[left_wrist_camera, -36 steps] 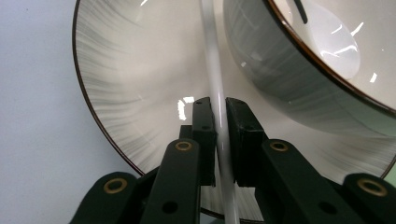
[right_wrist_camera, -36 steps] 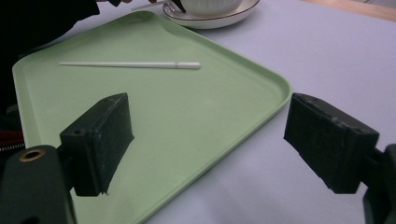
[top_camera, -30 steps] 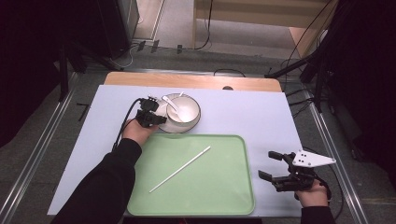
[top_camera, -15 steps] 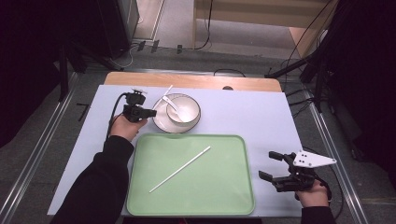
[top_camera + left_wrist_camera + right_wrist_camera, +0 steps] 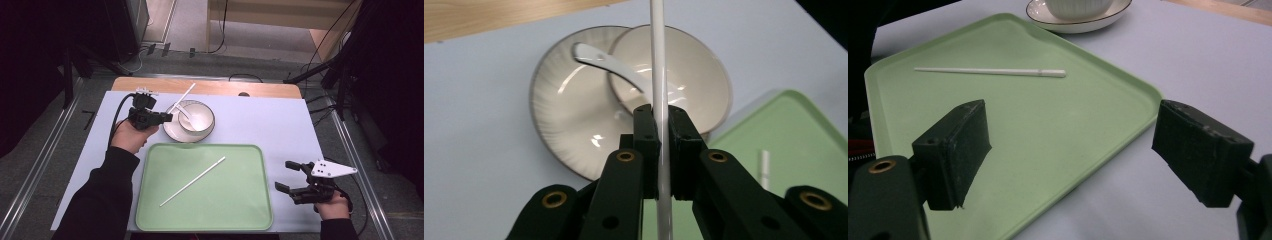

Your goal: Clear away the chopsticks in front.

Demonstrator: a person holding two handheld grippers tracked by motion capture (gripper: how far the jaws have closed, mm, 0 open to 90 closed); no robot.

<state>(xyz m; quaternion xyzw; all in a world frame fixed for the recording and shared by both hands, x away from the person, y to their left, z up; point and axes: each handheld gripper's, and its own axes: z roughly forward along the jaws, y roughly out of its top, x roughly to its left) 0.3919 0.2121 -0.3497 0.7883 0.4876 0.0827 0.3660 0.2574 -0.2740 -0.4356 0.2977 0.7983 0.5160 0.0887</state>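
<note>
Bowl (image 5: 196, 118) holds a spoon (image 5: 606, 62); left fingers (image 5: 646, 132) clench one chopstick (image 5: 660, 75), right released.

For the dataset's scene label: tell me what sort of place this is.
Probably a lab or studio recording station, not a dining room: a cloth-covered table holds a staged green tray, the floor behind is strewn with cables, and a hand-held left gripper clamps a white chopstick.

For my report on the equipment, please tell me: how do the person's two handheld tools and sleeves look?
Both are black, with hinged arms and brass-coloured pivot pins. The left black two-jaw claw trails a black cable. The right black two-jaw claw has blocky black pads and a grey three-cornered plate on top. The sleeves are black.
</note>
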